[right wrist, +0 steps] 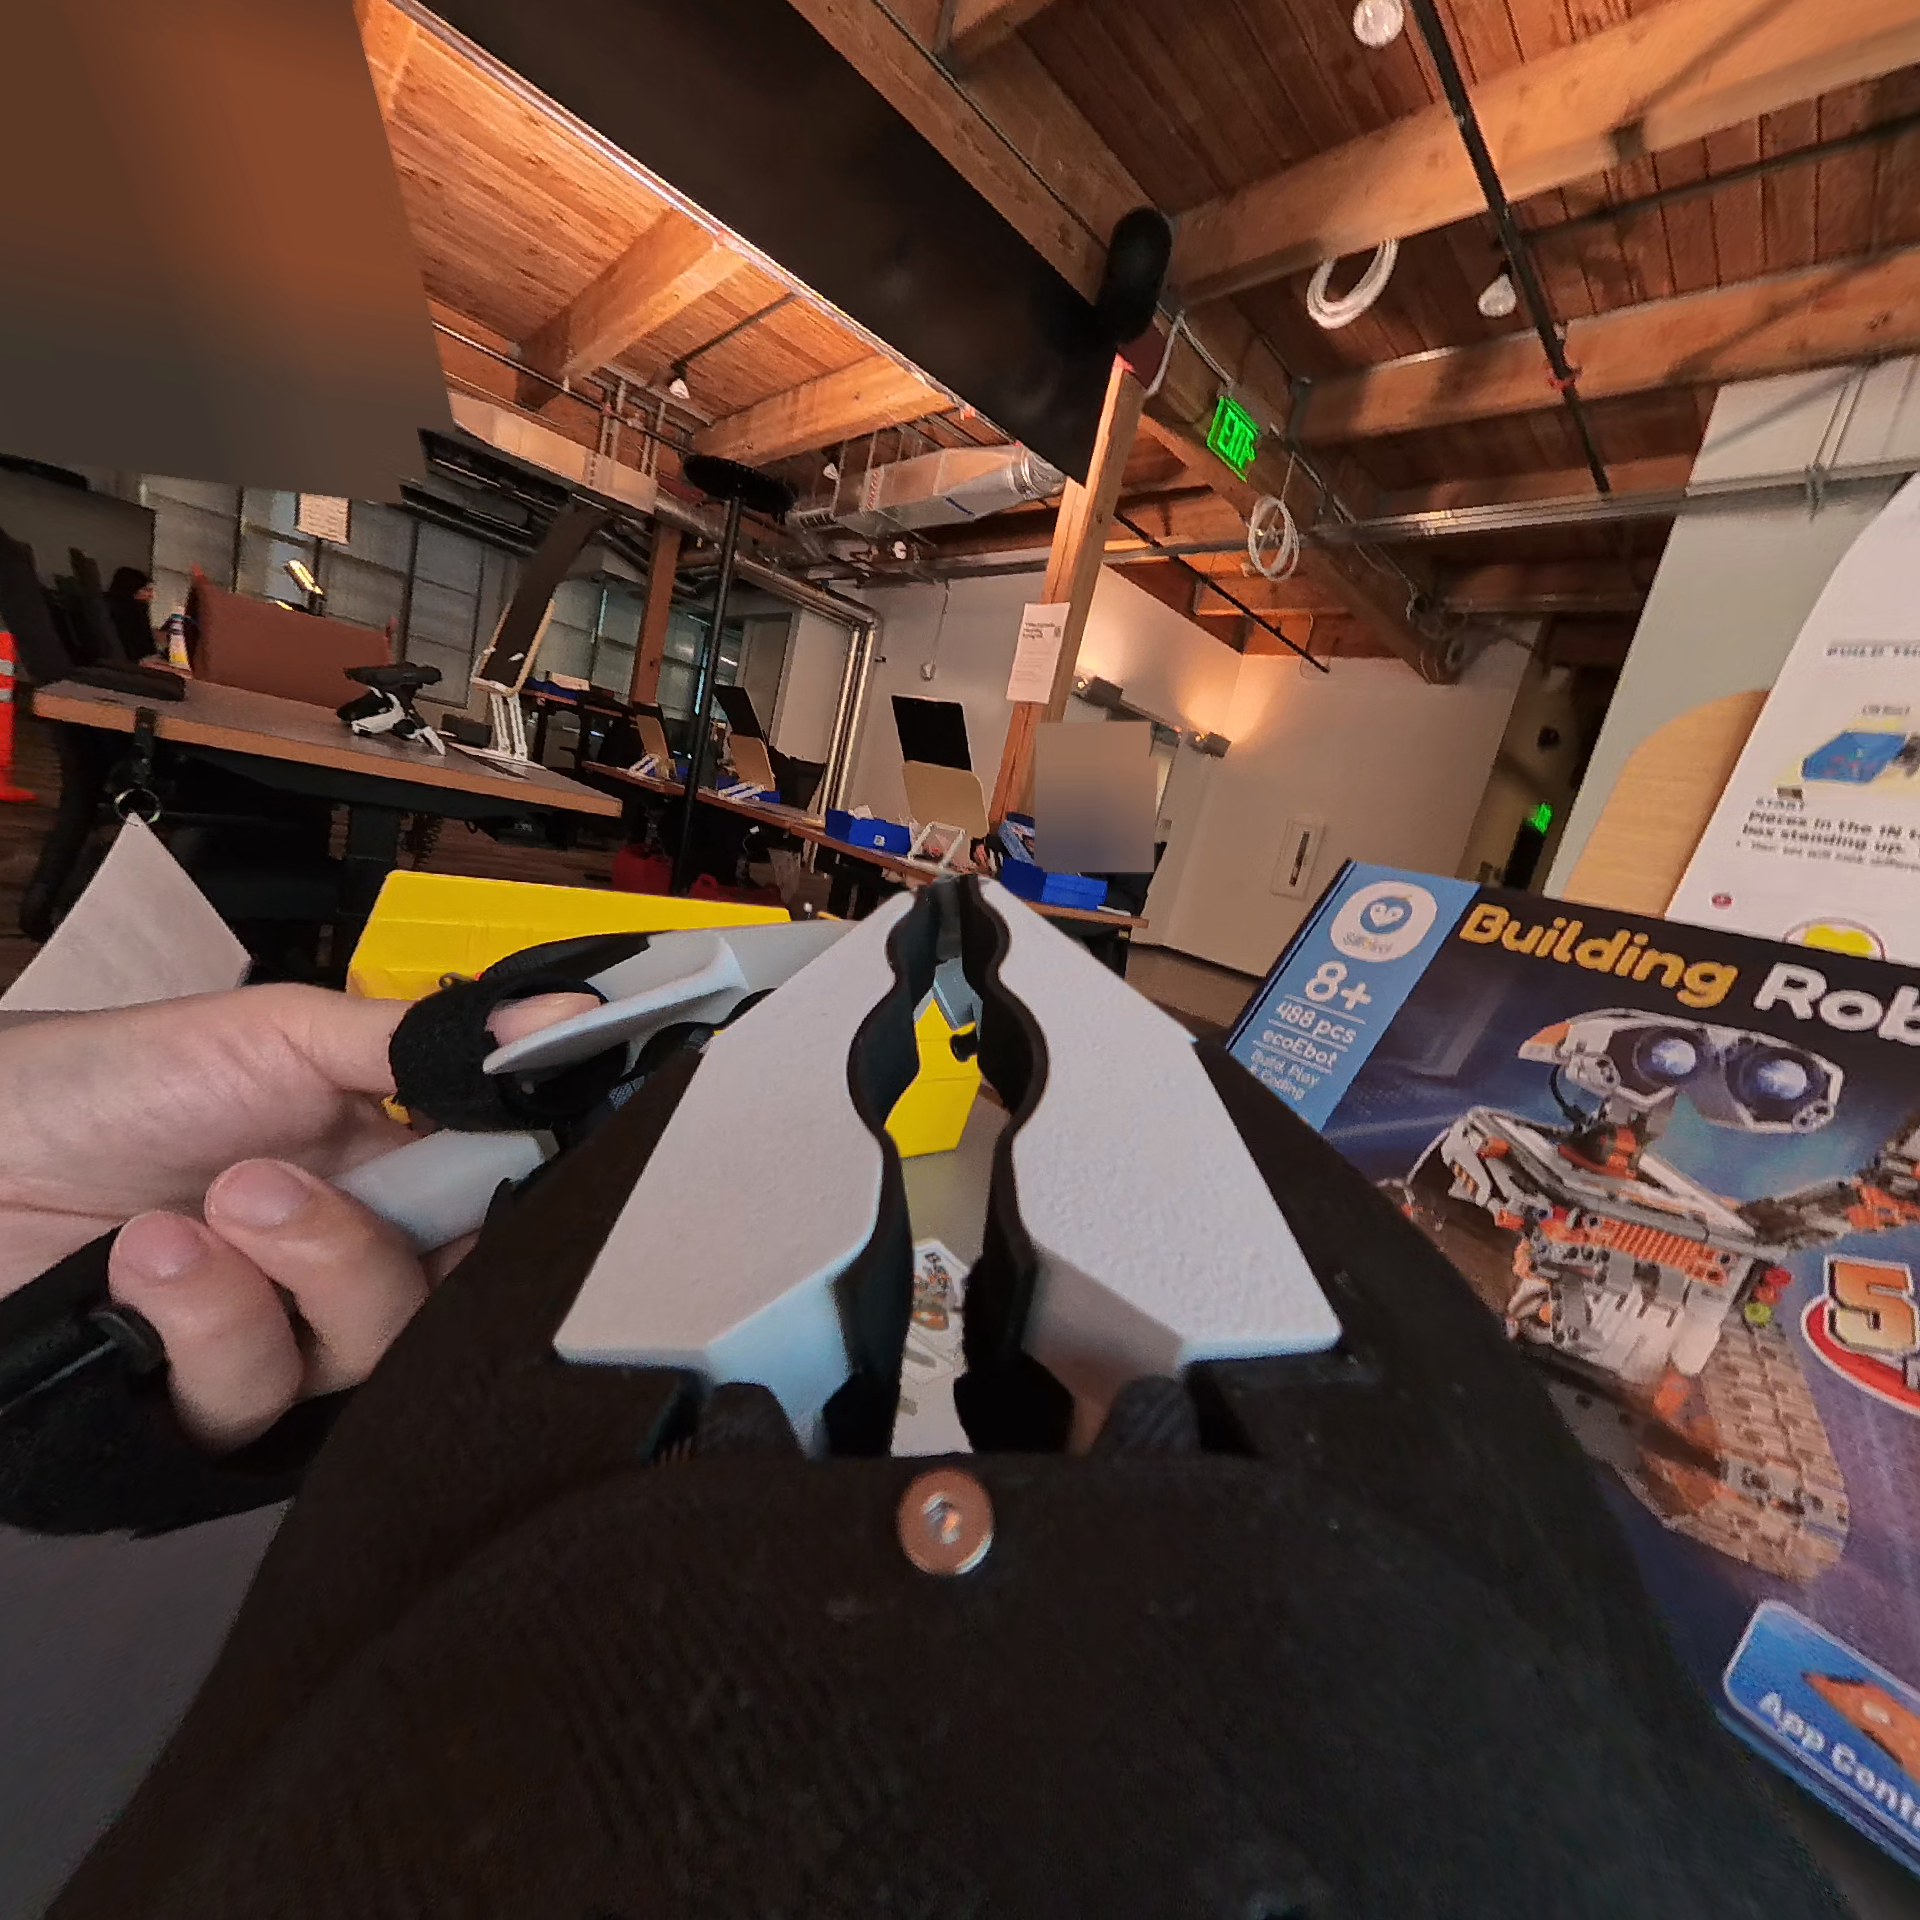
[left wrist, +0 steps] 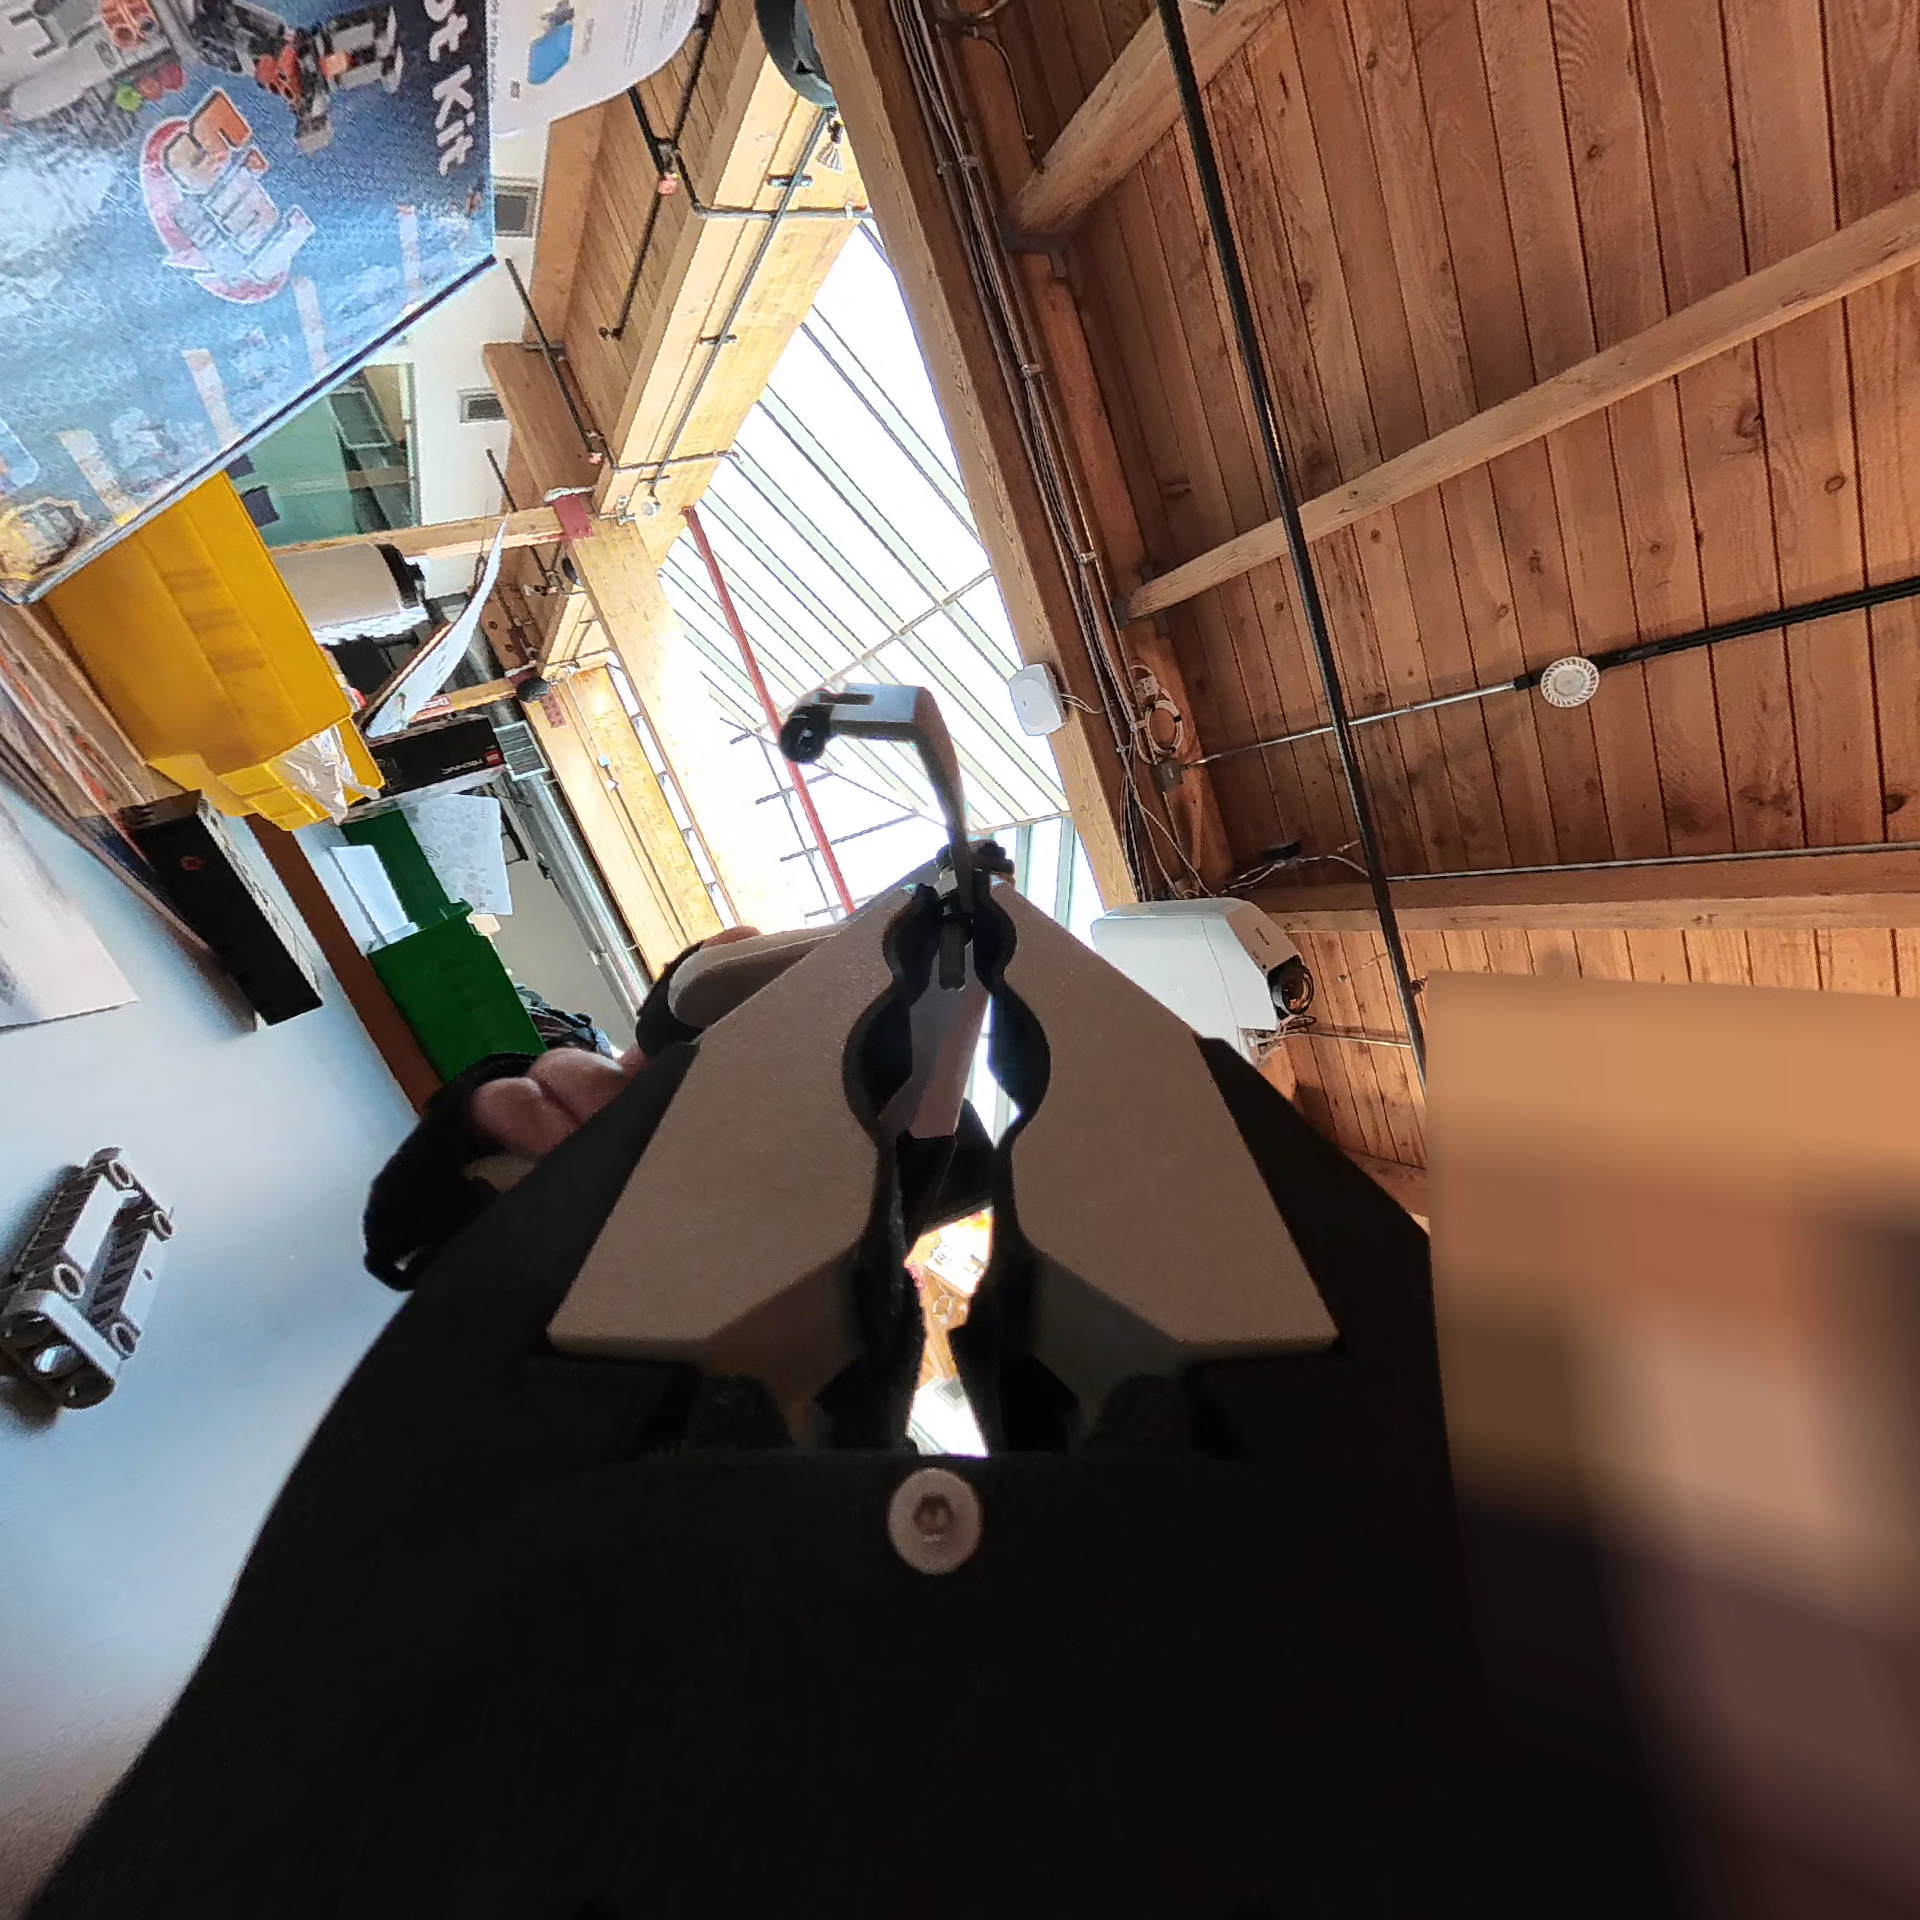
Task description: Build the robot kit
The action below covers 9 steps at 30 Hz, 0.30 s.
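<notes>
Left gripper (left wrist: 961, 914) clamps a thin grey angled plastic building beam (left wrist: 935, 790) at its lower end: light, stiff, slippery. Right gripper (right wrist: 954, 914) closed, grey piece (right wrist: 954, 987) between its jaws, grip unclear.

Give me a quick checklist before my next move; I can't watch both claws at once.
1. Left claw grip: ok. It is shut on the bent grey piece, which sticks out past the tips.
2. Black pin on that piece: ok, in place at its far end.
3. Right claw load: cannot tell. The tips are together and something grey shows in the gap.
4. Left view of the white table: not ok. The camera points mostly at the ceiling, so only a strip of table shows.
5. Grey-and-black frame: ok, lying on the table, apart from the left claw.
6. Kit box: ok, beside the right claw, not touching.
</notes>
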Motion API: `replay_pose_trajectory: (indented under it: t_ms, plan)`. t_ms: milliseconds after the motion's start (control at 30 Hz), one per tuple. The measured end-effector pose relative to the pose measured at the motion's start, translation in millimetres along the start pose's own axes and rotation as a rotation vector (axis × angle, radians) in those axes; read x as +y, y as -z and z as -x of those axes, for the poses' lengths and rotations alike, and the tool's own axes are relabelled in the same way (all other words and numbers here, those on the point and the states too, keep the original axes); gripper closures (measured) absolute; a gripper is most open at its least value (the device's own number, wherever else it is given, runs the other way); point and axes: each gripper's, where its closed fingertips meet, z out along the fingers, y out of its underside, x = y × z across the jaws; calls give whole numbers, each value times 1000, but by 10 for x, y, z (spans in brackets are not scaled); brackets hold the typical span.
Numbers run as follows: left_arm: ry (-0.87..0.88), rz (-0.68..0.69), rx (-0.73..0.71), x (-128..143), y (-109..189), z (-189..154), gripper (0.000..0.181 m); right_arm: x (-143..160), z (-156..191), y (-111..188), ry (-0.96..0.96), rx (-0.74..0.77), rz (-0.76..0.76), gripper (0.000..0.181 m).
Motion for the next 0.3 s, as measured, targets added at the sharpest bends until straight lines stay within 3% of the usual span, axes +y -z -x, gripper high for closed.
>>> replay_pose_trajectory:
  t_ms: [300]
  plan:
    - [12,149,238,279,-172,-435,176,-517,196,66,488,-87,-111,178]
